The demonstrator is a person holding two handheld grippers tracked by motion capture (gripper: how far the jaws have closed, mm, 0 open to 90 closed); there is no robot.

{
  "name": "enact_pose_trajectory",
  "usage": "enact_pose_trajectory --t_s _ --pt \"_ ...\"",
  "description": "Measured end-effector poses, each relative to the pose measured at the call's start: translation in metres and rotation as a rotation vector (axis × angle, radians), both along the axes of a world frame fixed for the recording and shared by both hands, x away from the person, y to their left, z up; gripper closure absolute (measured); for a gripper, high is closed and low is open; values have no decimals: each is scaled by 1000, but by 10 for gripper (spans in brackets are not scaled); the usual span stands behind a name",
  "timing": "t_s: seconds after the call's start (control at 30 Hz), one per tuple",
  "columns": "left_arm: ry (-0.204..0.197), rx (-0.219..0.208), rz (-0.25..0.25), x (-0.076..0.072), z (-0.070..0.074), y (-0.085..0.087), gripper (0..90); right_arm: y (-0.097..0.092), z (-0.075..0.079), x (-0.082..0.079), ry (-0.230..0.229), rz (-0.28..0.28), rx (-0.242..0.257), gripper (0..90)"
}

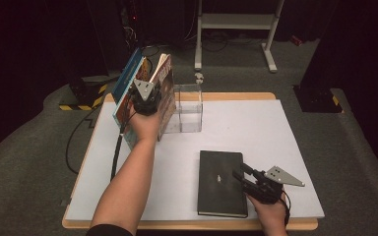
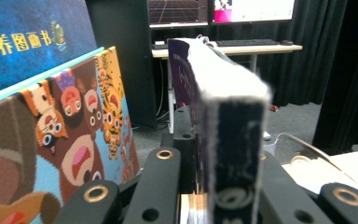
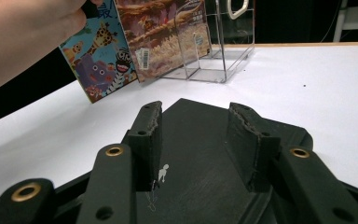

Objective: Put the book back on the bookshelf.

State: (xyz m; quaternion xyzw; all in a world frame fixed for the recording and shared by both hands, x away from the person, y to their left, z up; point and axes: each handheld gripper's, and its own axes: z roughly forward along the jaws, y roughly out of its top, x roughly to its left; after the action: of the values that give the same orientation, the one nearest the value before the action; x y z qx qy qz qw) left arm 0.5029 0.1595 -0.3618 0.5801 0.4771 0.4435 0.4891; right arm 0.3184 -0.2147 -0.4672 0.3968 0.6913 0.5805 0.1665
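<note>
On the white table [image 1: 285, 147] we are lining books up beside the clear acrylic bookstand [image 1: 189, 105] at the far left. Two picture books already lean there: a blue one [image 2: 23, 42] with yellow Chinese characters on its cover, and a cartoon-animal one [image 2: 74, 135] in front of it. Our left gripper [image 1: 145, 98] is clenched on the top edge of the thick brown-covered book [image 1: 166, 96], holding it upright, just beside the stand's left wall. Its cover carries large lettering we cannot read from the high view; a barcode [image 3: 142, 58] shows on the back. The black notebook [image 1: 221, 182] lies flat at the near right, with a small pale emblem [image 3: 162, 173] on its cover. Our right gripper [image 3: 198, 140] hovers over its right edge, jaws partly apart and pressing on nothing. We judge the standing book needs settling against the stand before release; then the notebook must be pinched at its edge and lifted.
</note>
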Motion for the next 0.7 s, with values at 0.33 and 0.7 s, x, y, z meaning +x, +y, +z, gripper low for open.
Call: enact_pose_trajectory --t_s 0.33,0.7 --pt "13 9 3 -4 0 -2 714 1 0 0 -1 2 0 551" --pt "65 -5 -13 -20 -10 1 625 3 0 0 5 9 -6 539"
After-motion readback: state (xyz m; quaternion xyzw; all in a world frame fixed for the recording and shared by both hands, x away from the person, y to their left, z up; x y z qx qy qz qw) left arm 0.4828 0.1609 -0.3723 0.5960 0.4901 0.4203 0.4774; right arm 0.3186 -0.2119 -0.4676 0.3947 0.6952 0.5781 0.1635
